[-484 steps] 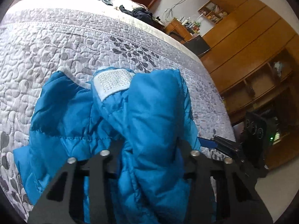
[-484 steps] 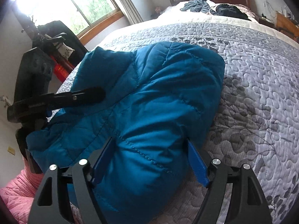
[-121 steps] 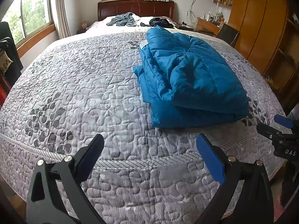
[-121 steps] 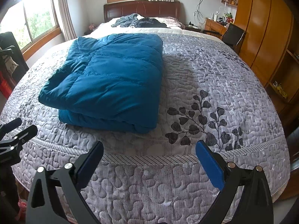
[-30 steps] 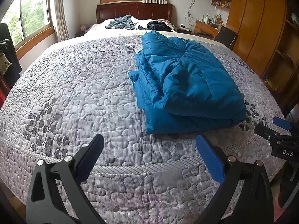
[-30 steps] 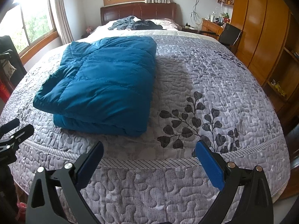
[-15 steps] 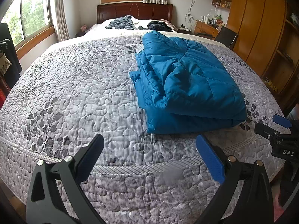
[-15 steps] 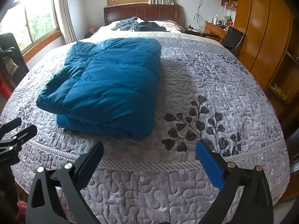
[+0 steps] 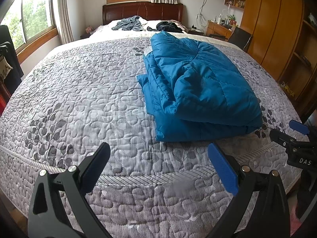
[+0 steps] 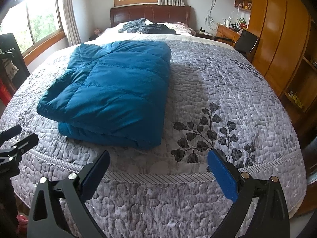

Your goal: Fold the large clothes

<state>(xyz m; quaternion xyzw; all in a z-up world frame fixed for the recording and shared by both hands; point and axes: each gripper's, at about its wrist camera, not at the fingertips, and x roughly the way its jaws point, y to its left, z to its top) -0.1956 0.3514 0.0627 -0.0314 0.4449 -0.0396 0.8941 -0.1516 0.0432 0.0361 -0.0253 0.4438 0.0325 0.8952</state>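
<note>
A blue padded jacket (image 9: pixel 200 91) lies folded into a thick rectangle on the grey quilted bed (image 9: pixel 83 99), near the foot edge. The right wrist view shows the same jacket (image 10: pixel 111 91) left of centre. My left gripper (image 9: pixel 158 158) hangs open over the foot edge of the bed, short of the jacket, with nothing between its fingers. My right gripper (image 10: pixel 158 164) is open too, held back from the jacket's front right corner. Each gripper shows at the edge of the other's view: the right one (image 9: pixel 293 136) and the left one (image 10: pixel 13 138).
Grey and dark clothes (image 9: pixel 128 24) lie by the wooden headboard (image 9: pixel 142 11). Windows (image 9: pixel 31 19) line the left wall. A wooden wardrobe (image 9: pixel 277 29), shelves, a desk and a dark chair (image 9: pixel 240 37) stand along the right side. Something pink (image 10: pixel 20 219) lies on the floor, low left.
Both grippers have shifted only slightly in the last second; the jacket lies still and both stay open. Sixteen seconds ago both were shut on the jacket mid-fold.
</note>
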